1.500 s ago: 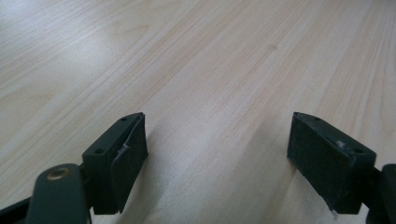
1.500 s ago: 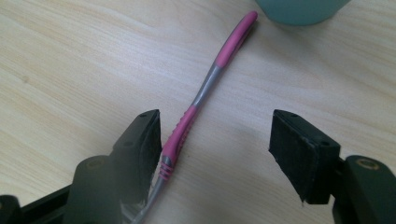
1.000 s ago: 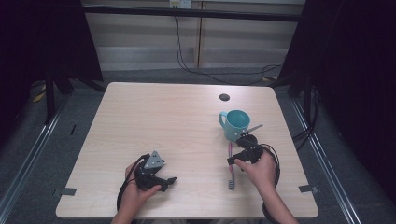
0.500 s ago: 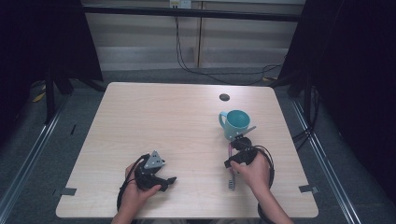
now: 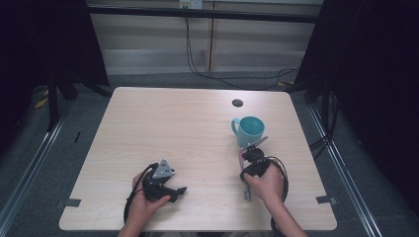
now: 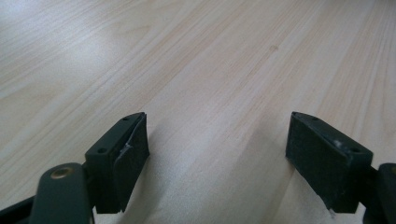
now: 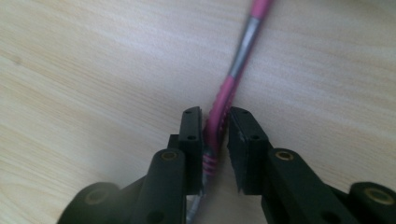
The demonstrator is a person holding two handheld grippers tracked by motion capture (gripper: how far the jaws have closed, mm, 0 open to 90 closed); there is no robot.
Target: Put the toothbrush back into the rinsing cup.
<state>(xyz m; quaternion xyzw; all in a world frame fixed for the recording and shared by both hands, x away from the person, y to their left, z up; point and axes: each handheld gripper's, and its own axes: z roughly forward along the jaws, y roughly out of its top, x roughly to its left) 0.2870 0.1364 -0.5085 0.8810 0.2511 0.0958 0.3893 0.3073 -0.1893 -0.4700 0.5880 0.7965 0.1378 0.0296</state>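
Left claw (image 5: 179, 189): rests low on the table (image 5: 163, 123) near its front edge, held in the person's left hand (image 5: 143, 202), grey three-cornered plate on top. The left gripper view shows its jaws spread wide with bare wood between them; it is released, nothing held.

Centre of the table: bare light wood.

Right claw (image 7: 215, 126): held in the person's right hand (image 5: 269, 185), pointing down at the table near the front right. Its jaws have just been closing and now stand clenched on a pink toothbrush (image 7: 229, 84), one pad on each side of the handle. The toothbrush lies flat on the table; in the right gripper view its handle runs away from the jaws, pink with a grey stretch. In the high view the brush end (image 5: 245, 194) sticks out toward the front edge beside the hand.

Just behind the right claw: a teal mug (image 5: 248, 130), upright, handle to the left. Farther back: a small dark round hole (image 5: 237, 103) in the tabletop.
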